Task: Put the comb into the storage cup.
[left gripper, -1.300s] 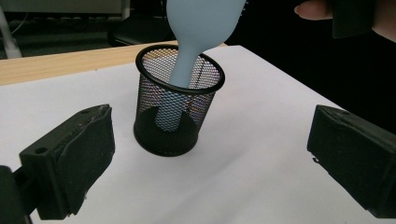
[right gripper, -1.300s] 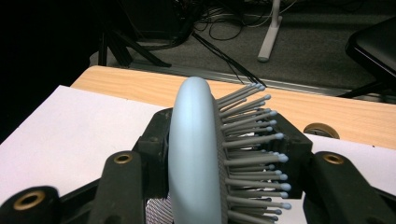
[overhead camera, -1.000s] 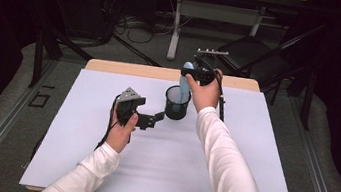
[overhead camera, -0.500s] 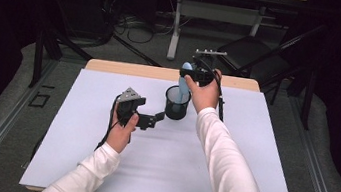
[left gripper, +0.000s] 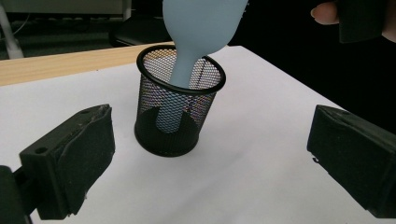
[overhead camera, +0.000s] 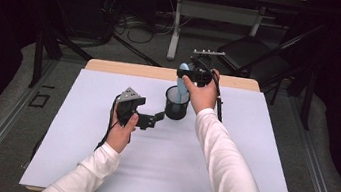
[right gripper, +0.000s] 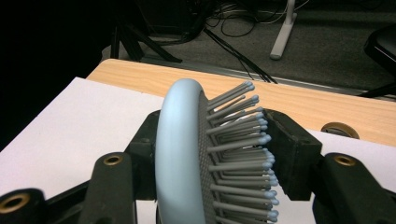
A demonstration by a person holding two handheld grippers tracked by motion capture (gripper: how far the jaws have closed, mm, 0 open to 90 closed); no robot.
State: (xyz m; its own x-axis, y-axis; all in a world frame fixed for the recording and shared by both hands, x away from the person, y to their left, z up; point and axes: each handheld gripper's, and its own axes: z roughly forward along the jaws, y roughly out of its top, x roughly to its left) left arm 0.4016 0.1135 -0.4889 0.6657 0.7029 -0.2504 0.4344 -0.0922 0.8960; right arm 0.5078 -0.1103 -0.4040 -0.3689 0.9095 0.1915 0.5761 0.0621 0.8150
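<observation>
Right gripper (overhead camera: 187, 71), jaws just easing apart, brackets pale-blue hairbrush (overhead camera: 182, 73) head; handle down in black mesh cup (overhead camera: 176, 108) on bench (overhead camera: 73, 163). Left gripper (overhead camera: 159, 117) wide, empty, beside cup.

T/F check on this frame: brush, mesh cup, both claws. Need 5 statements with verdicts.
1. The blue hairbrush stands handle-down in the black mesh cup. True.
2. The mesh cup lies tipped on its side. False: it stands upright on the white table cover.
3. The left claw is clamped on the cup. False: its jaws stand wide open, short of the cup.
4. The brush head sits between the jaws of the right claw. True; those jaws have just been opening.
5. The bristles point at the left jaw in the right gripper view. False: they point at the right jaw.
</observation>
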